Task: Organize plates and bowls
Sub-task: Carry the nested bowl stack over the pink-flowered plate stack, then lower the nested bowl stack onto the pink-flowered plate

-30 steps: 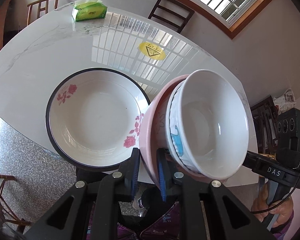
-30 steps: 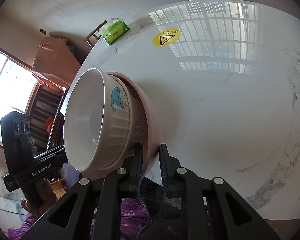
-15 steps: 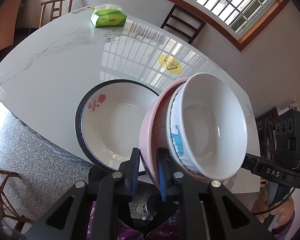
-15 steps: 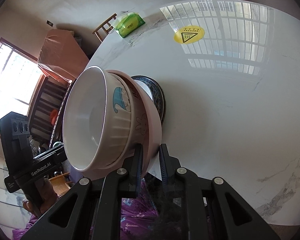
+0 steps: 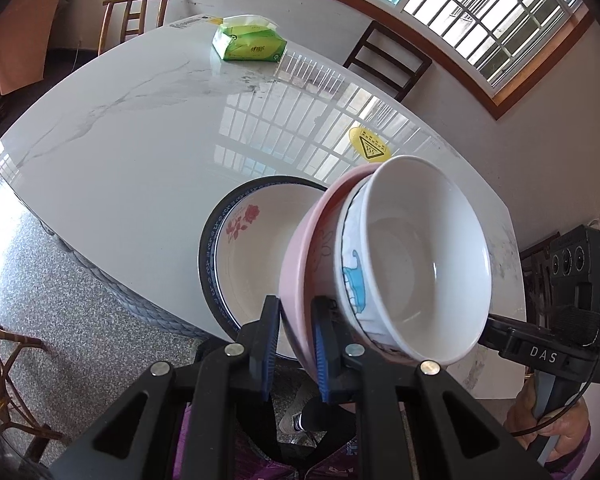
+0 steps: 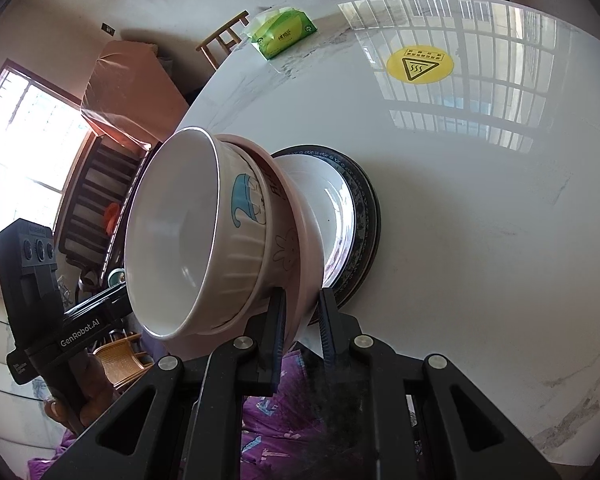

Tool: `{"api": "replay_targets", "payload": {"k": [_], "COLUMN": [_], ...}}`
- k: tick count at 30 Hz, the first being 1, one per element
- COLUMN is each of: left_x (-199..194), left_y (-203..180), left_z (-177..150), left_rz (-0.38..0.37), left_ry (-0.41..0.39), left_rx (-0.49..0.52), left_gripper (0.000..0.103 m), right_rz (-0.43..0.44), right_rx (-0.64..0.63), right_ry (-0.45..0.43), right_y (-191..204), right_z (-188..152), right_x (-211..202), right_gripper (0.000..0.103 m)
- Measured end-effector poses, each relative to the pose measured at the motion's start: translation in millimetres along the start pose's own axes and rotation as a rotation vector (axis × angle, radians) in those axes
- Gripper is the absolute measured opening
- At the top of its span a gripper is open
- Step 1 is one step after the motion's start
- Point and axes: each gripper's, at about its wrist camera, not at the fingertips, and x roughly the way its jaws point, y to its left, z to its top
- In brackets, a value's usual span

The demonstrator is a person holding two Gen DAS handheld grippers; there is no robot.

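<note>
A pink bowl [image 5: 300,264] [image 6: 296,216] has a white bowl [image 5: 420,264] [image 6: 176,224] with a blue cartoon print nested inside it. My left gripper [image 5: 296,340] is shut on one side of the pink bowl's rim. My right gripper [image 6: 302,320] is shut on the opposite side, so the stack hangs between them. Behind the stack, a dark-rimmed plate [image 5: 252,248] [image 6: 356,208] with red roses lies on the white marble table [image 5: 140,140] [image 6: 480,200] near its front edge. The bowls cover part of the plate in both views.
A green tissue pack [image 5: 250,42] [image 6: 282,34] sits at the table's far side and a yellow warning sticker [image 5: 369,149] [image 6: 419,65] is stuck mid-table. Chairs [image 5: 388,60] stand beyond the table. Speckled floor lies below the front edge.
Both grippers have carried the stacked bowls sideways toward the plate, which now sits partly behind them and has come into the right wrist view. Both grips are unchanged.
</note>
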Motion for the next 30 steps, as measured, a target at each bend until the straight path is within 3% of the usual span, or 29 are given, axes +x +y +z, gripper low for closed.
{"api": "replay_targets", "payload": {"k": [30], "left_x": [17], "left_y": [25], "left_z": [10], "left_rz": [0.03], "left_ry": [0.002], "left_rx": [0.004], "left_gripper": [0.014], "right_rz": [-0.014], "right_rx": [0.01], "right_ry": [0.069], "right_y": [10], "right_z": [6], "right_x": [19], "right_gripper": [0.018]}}
